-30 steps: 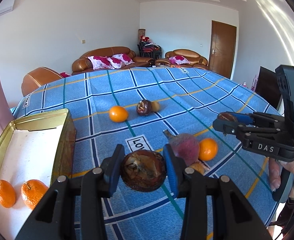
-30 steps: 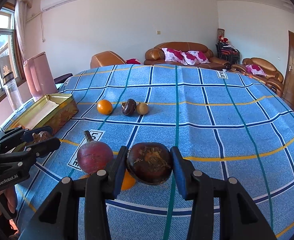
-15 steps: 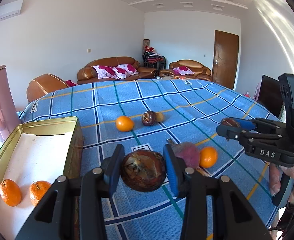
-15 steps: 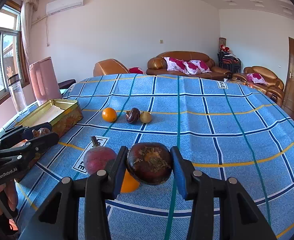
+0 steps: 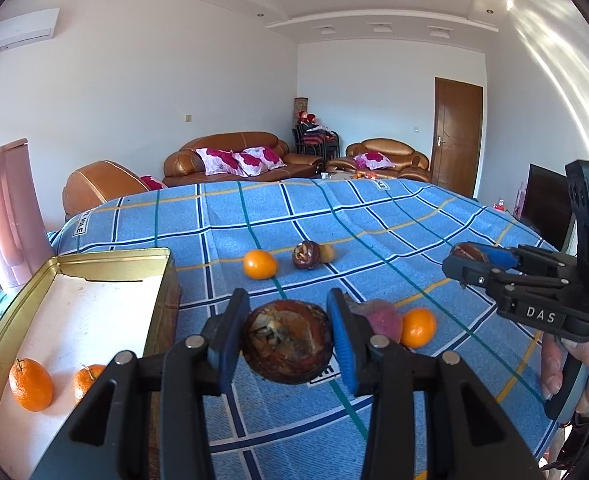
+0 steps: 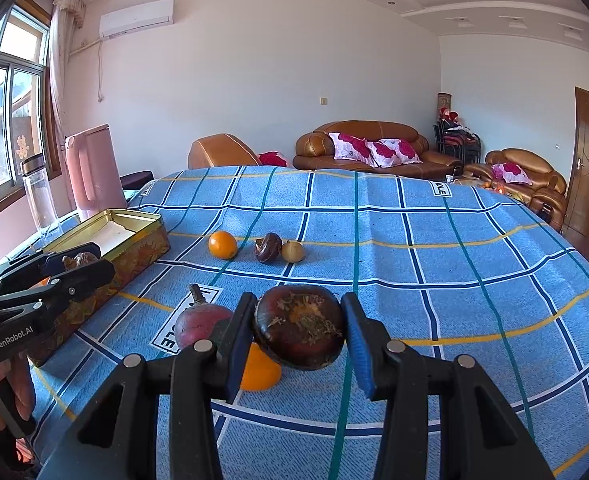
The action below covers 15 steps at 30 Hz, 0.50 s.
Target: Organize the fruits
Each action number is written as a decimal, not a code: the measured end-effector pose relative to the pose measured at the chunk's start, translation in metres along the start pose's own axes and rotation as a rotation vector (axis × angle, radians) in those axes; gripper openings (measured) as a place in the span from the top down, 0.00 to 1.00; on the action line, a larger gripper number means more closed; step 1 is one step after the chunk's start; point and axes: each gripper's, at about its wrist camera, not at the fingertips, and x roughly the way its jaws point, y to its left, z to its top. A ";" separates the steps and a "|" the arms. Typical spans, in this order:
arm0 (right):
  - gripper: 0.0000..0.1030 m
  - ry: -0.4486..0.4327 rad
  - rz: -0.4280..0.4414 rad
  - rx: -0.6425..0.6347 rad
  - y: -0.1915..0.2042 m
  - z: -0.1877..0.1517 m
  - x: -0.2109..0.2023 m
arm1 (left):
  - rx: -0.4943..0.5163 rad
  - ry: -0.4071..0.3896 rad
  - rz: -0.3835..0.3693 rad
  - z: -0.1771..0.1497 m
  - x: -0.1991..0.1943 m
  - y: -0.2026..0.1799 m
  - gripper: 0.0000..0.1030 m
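Observation:
My left gripper is shut on a dark brown mangosteen, held above the blue checked tablecloth beside the gold tin. The tin holds two oranges. My right gripper is shut on another dark mangosteen above the cloth. On the cloth lie a red-purple fruit, an orange partly hidden under my right fingers, and farther off an orange, a dark mangosteen and a small tan fruit.
A pink jug and a clear bottle stand behind the tin at the table's left edge. Brown sofas stand beyond the far edge. The right gripper also shows in the left wrist view.
Both grippers have risen and tilted up with their mangosteens still held. The left one has shifted left, so more of the tin shows.

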 end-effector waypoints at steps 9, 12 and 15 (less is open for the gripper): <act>0.56 -0.038 -0.001 -0.013 0.002 0.000 -0.007 | -0.003 -0.036 0.008 -0.001 -0.007 0.000 0.59; 0.56 -0.053 -0.001 -0.015 0.002 0.000 -0.010 | -0.003 -0.046 0.009 -0.001 -0.010 0.000 0.59; 0.56 -0.068 -0.002 -0.019 0.002 -0.001 -0.013 | -0.002 -0.059 0.011 -0.002 -0.014 0.000 0.59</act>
